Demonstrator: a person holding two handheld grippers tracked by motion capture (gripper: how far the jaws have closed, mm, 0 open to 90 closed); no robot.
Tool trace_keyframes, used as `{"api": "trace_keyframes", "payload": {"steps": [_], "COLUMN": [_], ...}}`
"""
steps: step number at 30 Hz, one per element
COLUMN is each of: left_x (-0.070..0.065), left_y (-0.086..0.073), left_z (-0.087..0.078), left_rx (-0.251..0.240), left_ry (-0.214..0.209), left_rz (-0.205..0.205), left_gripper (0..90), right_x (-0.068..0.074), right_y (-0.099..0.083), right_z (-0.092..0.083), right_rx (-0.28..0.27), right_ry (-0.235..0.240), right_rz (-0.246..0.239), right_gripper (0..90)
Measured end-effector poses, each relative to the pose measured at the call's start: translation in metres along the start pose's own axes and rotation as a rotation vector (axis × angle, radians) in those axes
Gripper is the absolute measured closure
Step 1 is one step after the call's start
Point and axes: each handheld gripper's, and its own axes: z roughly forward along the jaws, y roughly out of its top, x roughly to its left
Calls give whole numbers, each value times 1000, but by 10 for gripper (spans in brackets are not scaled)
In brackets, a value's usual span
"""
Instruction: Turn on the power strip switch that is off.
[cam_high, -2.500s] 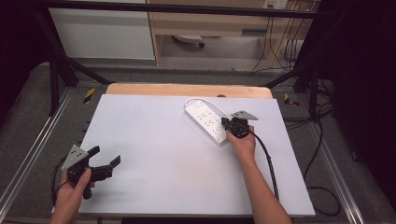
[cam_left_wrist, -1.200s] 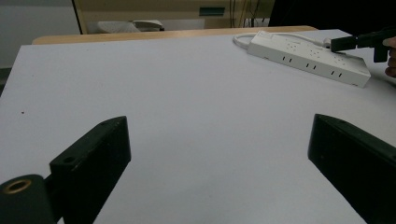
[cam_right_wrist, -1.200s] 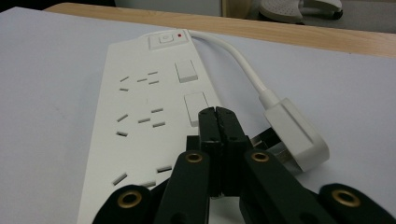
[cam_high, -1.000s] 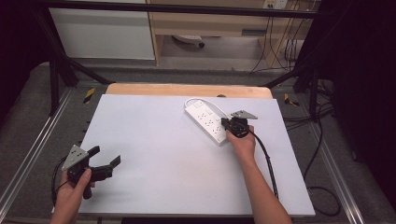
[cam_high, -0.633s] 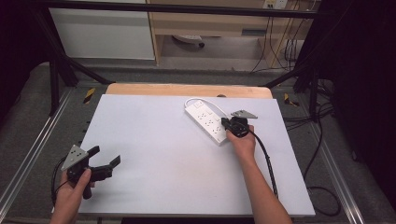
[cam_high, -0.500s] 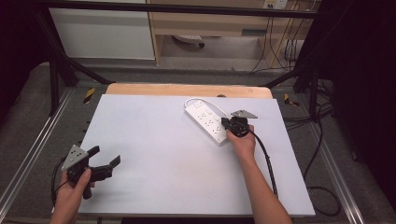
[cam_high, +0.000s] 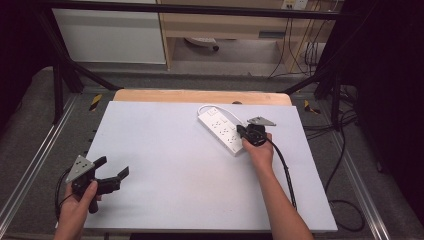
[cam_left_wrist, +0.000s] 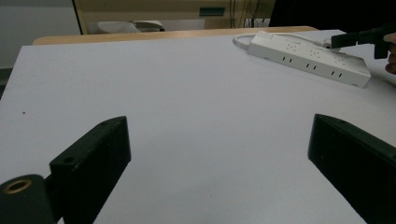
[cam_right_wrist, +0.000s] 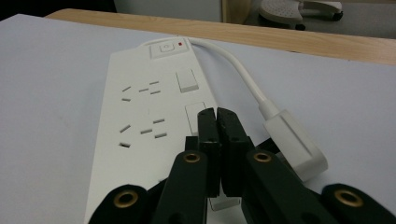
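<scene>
Two grippers are on show, one power strip, one plug. The right gripper (cam_high: 243, 131) sits at the far right of the white table (cam_high: 165, 150), its jaws pressed flat together with nothing between them, tips hovering over the row of rocker switches on the power strip (cam_high: 222, 129). My guess is that's deliberate: closed jaws make a single blunt finger for pushing a switch (cam_right_wrist: 187, 80). I can make out two switches (cam_right_wrist: 194, 114) ahead of the jaws, plus a main button with a red light (cam_right_wrist: 180, 44) at the strip's far end. The strip's own cord loops round, so its plug (cam_right_wrist: 293, 144) lies just beside the strip, on the right. Over at the near left corner, the left gripper (cam_high: 112, 169) hangs idle, jaws spread wide and empty, well apart from the strip and pointed towards it, seemingly parked out of the way.
</scene>
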Motion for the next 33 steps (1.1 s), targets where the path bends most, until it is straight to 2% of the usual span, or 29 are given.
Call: {"api": "trace_keyframes", "payload": {"steps": [17,33], "left_x": [0,-1], "left_y": [0,0], "left_z": [0,0], "left_rx": [-1,3], "left_ry": [-1,0], "left_rz": [-4,0], "left_gripper": [59,59], "right_x": [2,1], "right_y": [6,17], "right_z": [-5,-18], "right_rx": [-15,-55], "right_ry": [17,27], "right_rz": [6,7], "right_gripper": [848,844]}}
